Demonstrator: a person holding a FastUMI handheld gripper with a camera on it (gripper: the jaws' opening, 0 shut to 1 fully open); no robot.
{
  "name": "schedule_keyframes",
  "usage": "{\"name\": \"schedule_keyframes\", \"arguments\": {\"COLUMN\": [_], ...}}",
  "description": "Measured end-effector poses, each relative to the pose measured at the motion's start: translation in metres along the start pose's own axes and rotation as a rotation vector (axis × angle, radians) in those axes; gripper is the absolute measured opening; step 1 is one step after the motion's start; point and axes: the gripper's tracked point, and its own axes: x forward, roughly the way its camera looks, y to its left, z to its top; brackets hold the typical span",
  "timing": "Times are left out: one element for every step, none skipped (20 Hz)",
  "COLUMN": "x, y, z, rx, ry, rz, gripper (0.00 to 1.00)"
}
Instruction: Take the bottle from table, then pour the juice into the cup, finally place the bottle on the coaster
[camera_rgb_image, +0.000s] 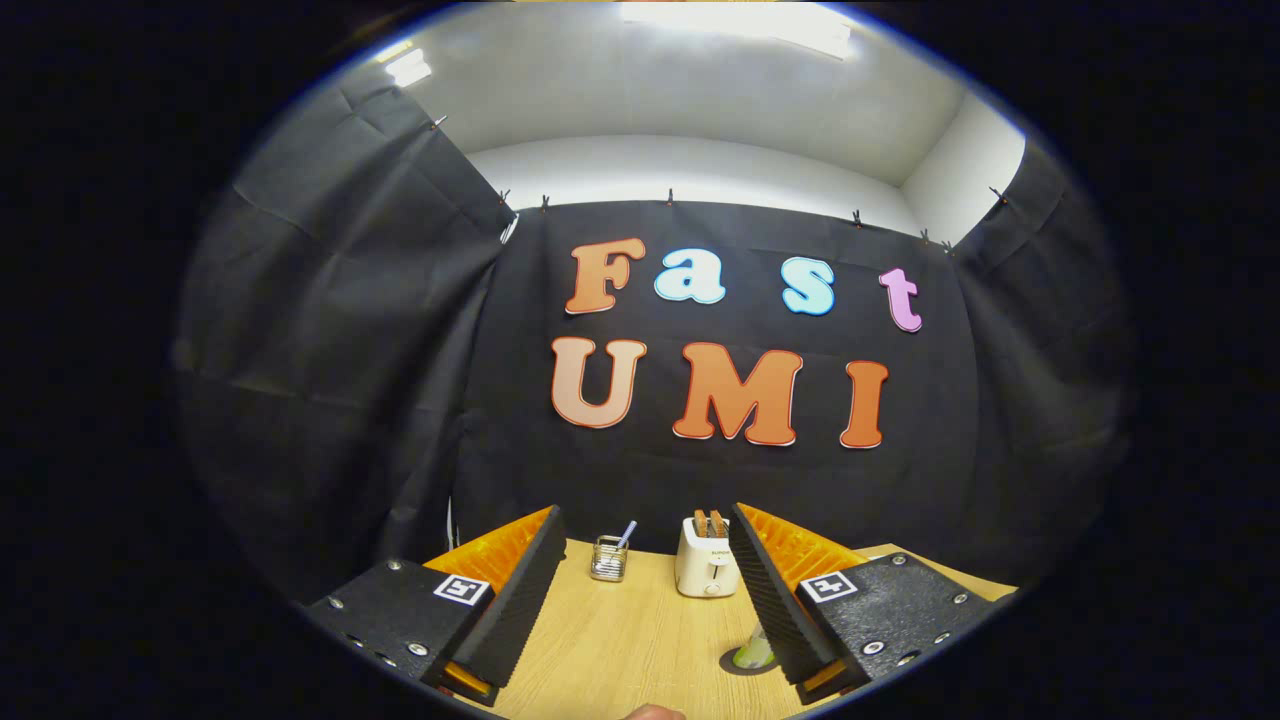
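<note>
Fingers (640, 600) stood wide and empty over the bench (620, 640). What was probably the bottle (752, 652) sat half-hidden beside your right finger; you risked toppling it, swinging across.

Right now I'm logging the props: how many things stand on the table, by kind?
Toaster: 1
Holder with straw: 1
Bottle on coaster, partly hidden by a finger: 1
Total: 3
The gripper is open, nothing between its fingers.
</note>
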Motion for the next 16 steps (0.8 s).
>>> {"name": "schedule_keyframes", "arguments": {"x": [-0.001, -0.001, -0.004, -0.004, -0.005, -0.005, -0.006, -0.005, -0.006, -0.006, -0.009, -0.009, -0.009, -0.011, -0.01, -0.011], "y": [0.001, 0.0, 0.0, -0.001, -0.004, -0.008, -0.013, -0.015, -0.017, -0.015, -0.015, -0.015, -0.019, -0.021, -0.023, -0.023], "z": [0.004, 0.007, 0.007, 0.008, 0.008, 0.008, 0.008, 0.008, 0.011, 0.014, 0.018, 0.017, 0.016, 0.017, 0.017, 0.018], "rx": [0.019, 0.04, 0.053, 0.062, 0.061, 0.053, 0.04, 0.033, 0.033, 0.038, 0.045, 0.052, 0.056, 0.057, 0.058, 0.06], "ry": [-0.014, -0.024, -0.033, -0.036, -0.04, -0.039, -0.036, -0.037, -0.04, -0.055, -0.067, -0.07, -0.072, -0.069, -0.067, -0.065], "rz": [0.009, 0.018, 0.027, 0.029, 0.026, 0.017, 0.005, -0.006, -0.01, -0.003, 0.006, 0.011, 0.008, 0.001, -0.003, -0.001], "gripper": [0.98, 0.97, 0.98, 0.98, 0.98, 0.98, 0.98, 0.98, 0.98, 0.98, 0.98, 0.98, 0.98, 0.98, 0.98, 0.98]}}
